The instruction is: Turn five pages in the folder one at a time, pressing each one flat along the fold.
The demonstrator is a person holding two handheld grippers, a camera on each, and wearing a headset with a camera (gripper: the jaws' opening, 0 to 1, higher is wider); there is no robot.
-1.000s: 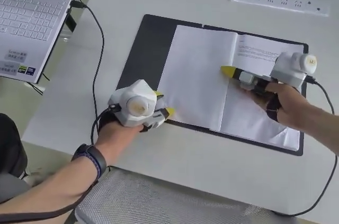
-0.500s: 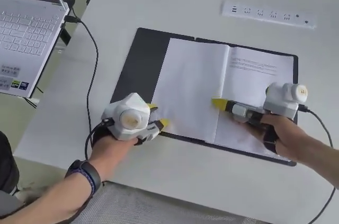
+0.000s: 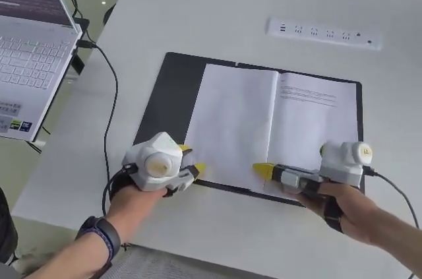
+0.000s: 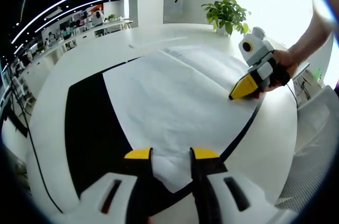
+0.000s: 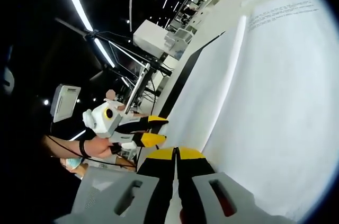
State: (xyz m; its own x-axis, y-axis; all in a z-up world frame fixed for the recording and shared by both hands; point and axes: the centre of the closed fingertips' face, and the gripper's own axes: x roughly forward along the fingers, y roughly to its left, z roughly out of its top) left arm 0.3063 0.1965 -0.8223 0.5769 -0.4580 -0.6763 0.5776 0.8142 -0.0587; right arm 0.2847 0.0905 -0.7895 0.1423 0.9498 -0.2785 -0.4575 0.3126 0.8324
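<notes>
Pressing looks to be the step in hand: your right gripper [image 3: 264, 171] has its jaws squeezed together on nothing, with the yellow tip set at the near end of the fold [image 3: 272, 127], just inside the near edge of the folder [image 3: 168, 94]. Your left gripper [image 3: 192, 161] sits at the near-left corner of the left-hand page [image 3: 234, 121], jaws parted and empty (its own view shows paper under the gap, not in it). The folder lies open and flat on the white table [image 3: 198, 2]. The left-hand page is blank and the right-hand page [image 3: 316, 121] has a few printed lines at its far end. Judgement: the crease stroke is at or near its end. The next move calls for nipping a single sheet at the right-hand page's free edge and carrying it over the fold. How many of the five pages are done cannot be told from here. The left gripper itself sits where the turned page would land, so mind it. A cable [image 3: 112, 107] runs just left of the folder, a laptop [image 3: 26, 74] stands further left, and a power strip [image 3: 324, 33] lies beyond the far edge, all well apart from the pages. A potted plant [image 4: 226, 12] stands farther off.
</notes>
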